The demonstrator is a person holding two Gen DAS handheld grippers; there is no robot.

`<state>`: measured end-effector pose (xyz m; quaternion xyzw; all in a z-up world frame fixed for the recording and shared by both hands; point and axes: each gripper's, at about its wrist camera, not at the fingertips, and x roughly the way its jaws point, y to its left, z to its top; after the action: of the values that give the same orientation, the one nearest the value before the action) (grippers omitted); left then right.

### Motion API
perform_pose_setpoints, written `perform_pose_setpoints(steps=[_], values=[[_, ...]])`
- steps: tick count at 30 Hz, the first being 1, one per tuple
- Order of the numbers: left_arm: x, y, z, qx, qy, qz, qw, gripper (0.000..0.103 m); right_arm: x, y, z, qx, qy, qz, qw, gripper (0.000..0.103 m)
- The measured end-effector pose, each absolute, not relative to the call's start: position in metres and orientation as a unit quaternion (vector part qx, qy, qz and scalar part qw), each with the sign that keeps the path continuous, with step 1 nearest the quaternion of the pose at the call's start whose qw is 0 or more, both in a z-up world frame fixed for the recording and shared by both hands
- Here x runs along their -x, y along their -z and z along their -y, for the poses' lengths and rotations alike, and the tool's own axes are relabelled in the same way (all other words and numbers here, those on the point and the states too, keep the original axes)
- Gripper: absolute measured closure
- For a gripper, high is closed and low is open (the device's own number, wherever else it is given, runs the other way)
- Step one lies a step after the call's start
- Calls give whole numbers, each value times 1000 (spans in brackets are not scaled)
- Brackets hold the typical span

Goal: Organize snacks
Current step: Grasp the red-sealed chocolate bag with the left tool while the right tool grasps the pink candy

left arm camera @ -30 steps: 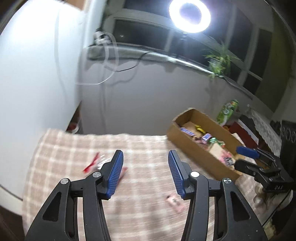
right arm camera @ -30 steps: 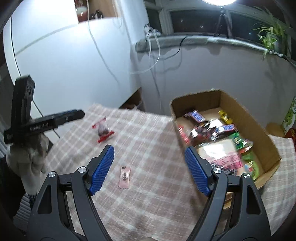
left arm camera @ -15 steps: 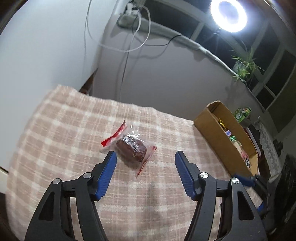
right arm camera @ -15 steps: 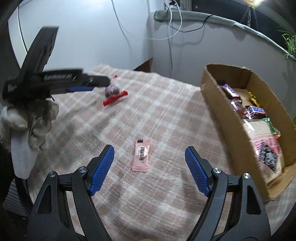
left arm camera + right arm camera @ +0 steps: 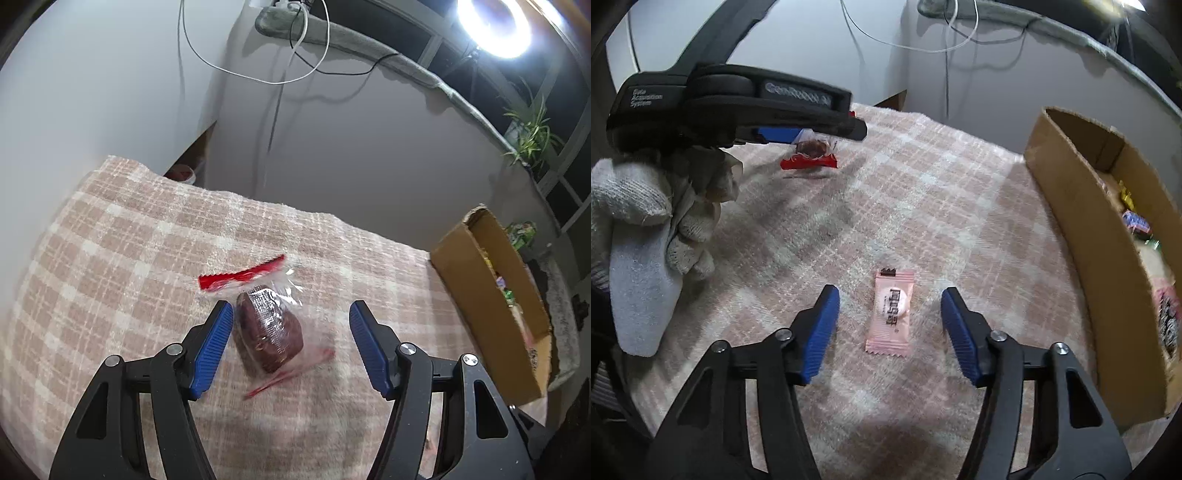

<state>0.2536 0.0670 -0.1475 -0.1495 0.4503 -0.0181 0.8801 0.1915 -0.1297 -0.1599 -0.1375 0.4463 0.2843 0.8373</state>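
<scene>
Nearest in the left wrist view, the left gripper (image 5: pixel 291 343) is hovering low over the checked cloth (image 5: pixel 110 280) that is covering the surface, its blue fingers (image 5: pixel 212 347) standing wide apart. Between them a brown snack in clear wrap with red ends (image 5: pixel 267 332) is lying on the cloth; the left finger is sitting just beside it, while the right finger is standing clear of it. Whether the left finger is touching the wrap cannot be told.

In the right wrist view, the right gripper (image 5: pixel 888 328) is likewise spread open, with nothing clamped. A pink sachet (image 5: pixel 891 312) is lying flat on the cloth between its blue fingers (image 5: pixel 818 332), apart from both.

Farther back on the left of that view, a hand in a white glove (image 5: pixel 646 199) is gripping the black body of the left gripper, and the wrapped brown snack is showing beneath its tip.

To the right, a cardboard box (image 5: pixel 1082 206) is sitting on the cloth with its top open, holding a jumble of coloured snack packets (image 5: pixel 1136 223). It is well apart from both loose snacks.

Beyond the surface, white cables (image 5: pixel 295 74) are hanging down a grey wall, a ring light (image 5: pixel 493 24) is glaring at the upper right, and a potted plant (image 5: pixel 532 133) is standing on the sill.
</scene>
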Motion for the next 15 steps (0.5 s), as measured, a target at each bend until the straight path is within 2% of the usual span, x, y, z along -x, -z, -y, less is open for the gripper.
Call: perform_pose_setpoints(steps=[2, 6, 8, 9, 11, 15], values=[[-255, 151, -64, 136, 13, -454, 880, 38, -190, 160, 129, 145, -284, -444, 837, 51], [-251, 156, -62, 118, 9, -453, 883, 40, -192, 158, 132, 148, -278, -441, 840, 77], [-249, 159, -60, 107, 9, -454, 885, 47, -195, 158, 134, 149, -276, -441, 841, 82], [-248, 160, -60, 99, 7, -453, 886, 55, -195, 158, 135, 148, -278, -442, 840, 82], [-247, 160, -58, 89, 9, -452, 888, 62, -196, 158, 136, 147, -278, -442, 840, 82], [-246, 159, -55, 84, 19, -448, 890, 66, -195, 157, 137, 145, -281, -441, 840, 83]])
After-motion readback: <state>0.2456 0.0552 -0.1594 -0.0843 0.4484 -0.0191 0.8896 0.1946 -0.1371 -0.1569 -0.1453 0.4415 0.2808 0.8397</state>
